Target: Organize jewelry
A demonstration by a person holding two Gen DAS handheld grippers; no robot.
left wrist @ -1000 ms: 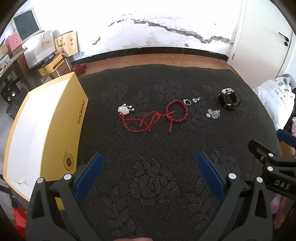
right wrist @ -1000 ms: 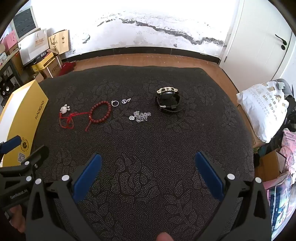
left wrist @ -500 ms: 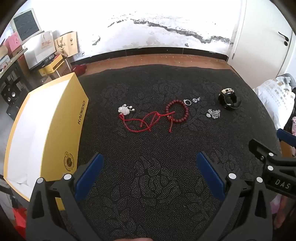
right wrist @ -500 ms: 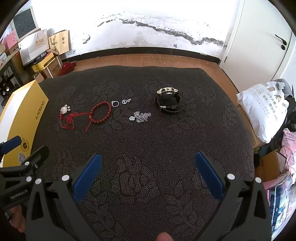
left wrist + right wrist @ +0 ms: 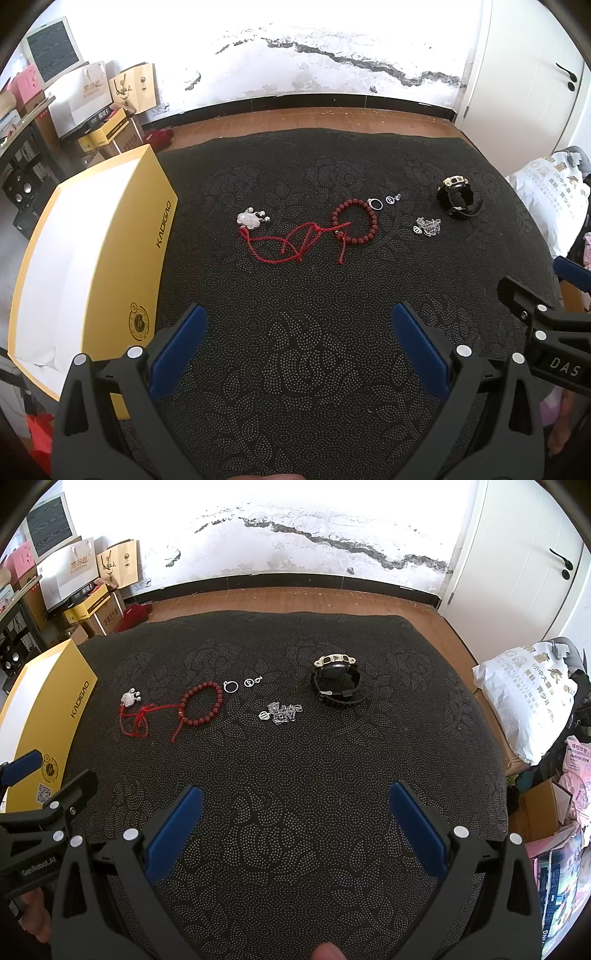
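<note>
1. Both tools hang above the near part of the black patterned mat (image 5: 295, 369), holding nothing. The left gripper (image 5: 295, 332) has its jaws spread wide, and the right gripper (image 5: 293, 810) is spread just as wide.
2. The jewelry lies in a loose row further up the mat, well apart from either tool. An open yellow box (image 5: 92, 258) stands at the mat's left edge.
3. From left to right: a silver pendant (image 5: 251, 218) on a tangled red cord (image 5: 291, 245), a dark red bead bracelet (image 5: 355, 221), a thin silver ring (image 5: 374, 203), a small charm (image 5: 391, 199), a heaped silver chain (image 5: 280, 712) and a black wristwatch (image 5: 336, 683).
4. The cord and chain look limp and light; I'd expect them to trail and snag, so pinching the pendant or the middle of the heap seems best.
5. The ring is tiny, hard and probably slippery; it lies flat on the mat, so a low pinch across its rim seems needed.
6. The watch looks heaviest and stiffest; its strap is the obvious hold.
</note>
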